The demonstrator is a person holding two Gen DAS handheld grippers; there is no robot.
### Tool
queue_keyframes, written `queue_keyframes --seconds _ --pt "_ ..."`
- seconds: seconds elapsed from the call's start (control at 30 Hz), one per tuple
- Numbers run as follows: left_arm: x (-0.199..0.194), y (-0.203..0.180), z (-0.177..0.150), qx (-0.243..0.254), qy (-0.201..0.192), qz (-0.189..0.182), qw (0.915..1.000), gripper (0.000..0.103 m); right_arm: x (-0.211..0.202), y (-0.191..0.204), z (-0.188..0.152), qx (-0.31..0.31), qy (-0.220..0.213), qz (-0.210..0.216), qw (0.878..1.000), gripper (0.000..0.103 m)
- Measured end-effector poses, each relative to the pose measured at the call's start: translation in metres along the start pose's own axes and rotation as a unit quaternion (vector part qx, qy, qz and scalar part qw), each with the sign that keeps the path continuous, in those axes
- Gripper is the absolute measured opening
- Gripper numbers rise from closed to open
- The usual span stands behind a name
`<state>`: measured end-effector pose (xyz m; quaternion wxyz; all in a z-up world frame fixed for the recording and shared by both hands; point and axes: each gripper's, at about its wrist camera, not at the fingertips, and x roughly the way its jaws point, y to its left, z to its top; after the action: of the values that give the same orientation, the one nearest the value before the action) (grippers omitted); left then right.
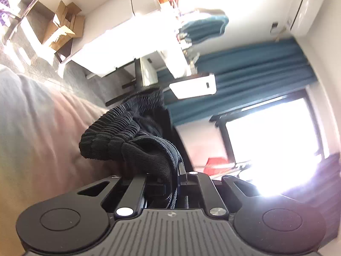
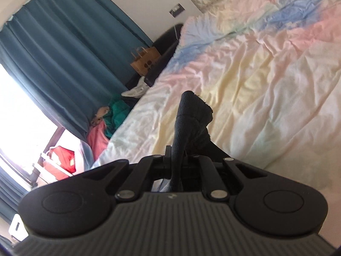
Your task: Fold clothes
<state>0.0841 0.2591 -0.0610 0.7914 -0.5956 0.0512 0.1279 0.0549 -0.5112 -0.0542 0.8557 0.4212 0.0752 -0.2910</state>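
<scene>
A black knit garment with a ribbed elastic band [image 1: 127,134] is bunched up in my left gripper [image 1: 173,177], which is shut on it and holds it in the air beside the bed. My right gripper [image 2: 178,157] is shut on another black part of the garment [image 2: 191,111], which sticks up between the closed fingers above the pastel bedspread [image 2: 266,81]. The fingertips of both grippers are hidden by the cloth.
The bed's edge [image 2: 136,115] runs along a gap with piled clothes [image 2: 116,113] and a paper bag [image 2: 145,61]. Teal curtains [image 2: 53,49] and a bright window [image 1: 270,140] stand beyond. A white desk [image 1: 119,42] and cardboard boxes [image 1: 64,25] show in the left view.
</scene>
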Motion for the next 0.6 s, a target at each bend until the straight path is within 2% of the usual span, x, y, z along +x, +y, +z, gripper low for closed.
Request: queue_keyframes --seconds 0.1,0.2,0.23,0.33,0.4,0.47,0.53,0.6 --pt "-0.022 -0.007 0.018 -0.027 -0.036 -0.029 0.9985 0.008 -0.031 0.012 0.009 -0.011 -0.049 0.036 0.998 0.008" --pt "-0.054 -0.001 0.033 -0.033 -0.058 -0.044 0.9968 0.008 -0.046 0.032 0.020 -0.040 -0.116 0.043 0.992 0.008" --pt "-0.051 -0.001 0.044 -0.029 -0.058 -0.040 0.9971 0.008 -0.042 0.040 0.023 -0.052 -0.124 0.038 0.990 0.008" --pt "-0.052 0.002 0.062 -0.016 -0.038 0.004 0.9992 0.008 -0.006 0.051 0.021 -0.065 -0.095 0.000 0.993 0.008" --pt "-0.056 0.010 0.067 -0.009 -0.023 0.040 0.9989 0.008 0.032 0.046 0.007 -0.091 -0.042 -0.046 0.994 0.009" --pt "-0.056 0.018 0.068 -0.006 -0.010 0.066 0.9977 0.008 0.071 0.030 -0.008 -0.105 0.039 -0.088 0.990 0.010" --pt "-0.049 0.028 0.068 -0.014 0.001 0.076 0.9970 0.008 0.092 0.009 -0.018 -0.096 0.089 -0.076 0.989 0.010" --pt "-0.043 0.034 0.069 -0.019 0.008 0.080 0.9966 0.008 0.093 0.000 -0.018 -0.104 0.089 -0.072 0.988 0.010"
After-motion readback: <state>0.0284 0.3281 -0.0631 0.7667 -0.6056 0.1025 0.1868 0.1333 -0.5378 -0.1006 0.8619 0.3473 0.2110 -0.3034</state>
